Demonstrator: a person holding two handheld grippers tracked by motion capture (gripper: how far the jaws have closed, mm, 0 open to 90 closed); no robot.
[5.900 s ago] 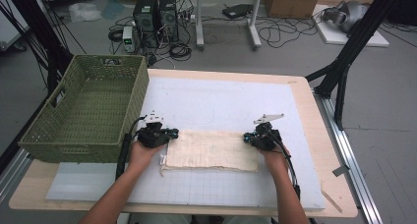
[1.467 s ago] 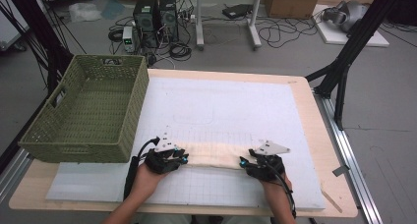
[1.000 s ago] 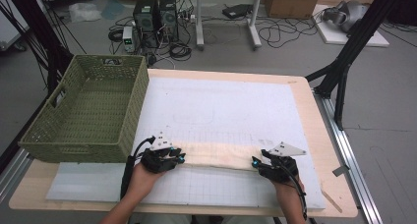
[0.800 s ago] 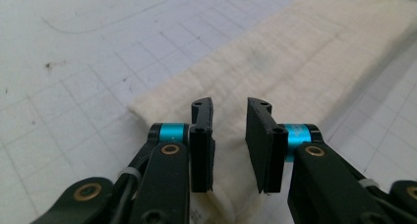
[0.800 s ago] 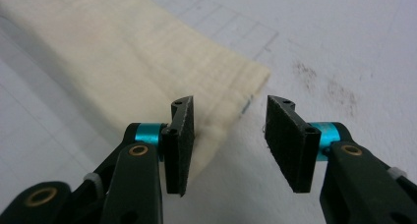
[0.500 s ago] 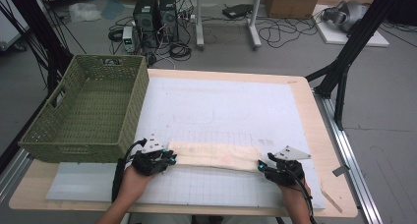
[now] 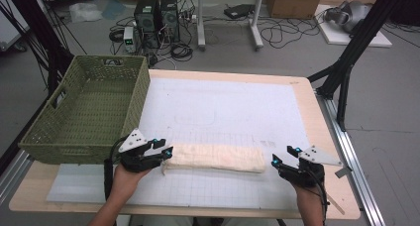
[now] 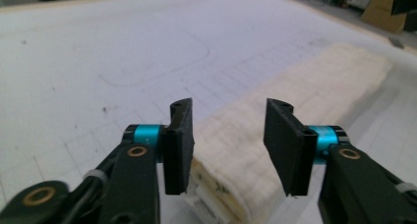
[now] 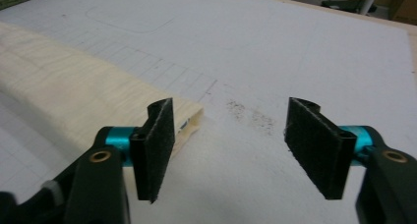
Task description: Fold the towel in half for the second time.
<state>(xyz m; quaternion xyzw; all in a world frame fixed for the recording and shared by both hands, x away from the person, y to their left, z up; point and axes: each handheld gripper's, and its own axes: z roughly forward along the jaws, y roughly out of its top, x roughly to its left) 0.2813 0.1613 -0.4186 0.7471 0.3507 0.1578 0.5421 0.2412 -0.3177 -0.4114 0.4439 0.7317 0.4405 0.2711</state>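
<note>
Up close, the left claw [image 8: 228, 143] gapes around the folded cloth [image 8: 275, 135]; from above, the right claw [image 7: 282, 160] spreads clear of it.

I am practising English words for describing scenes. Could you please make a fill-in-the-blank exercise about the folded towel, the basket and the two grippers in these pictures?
1. The folded towel lies on the white ____, between the two grippers.
2. The jaws of the left gripper are ____, with one end of the towel between them.
3. The green basket stands at the ____ side of the table in the high view.
4. The right gripper is open and holds ____.

Missing words: mat; open; left; nothing
</note>
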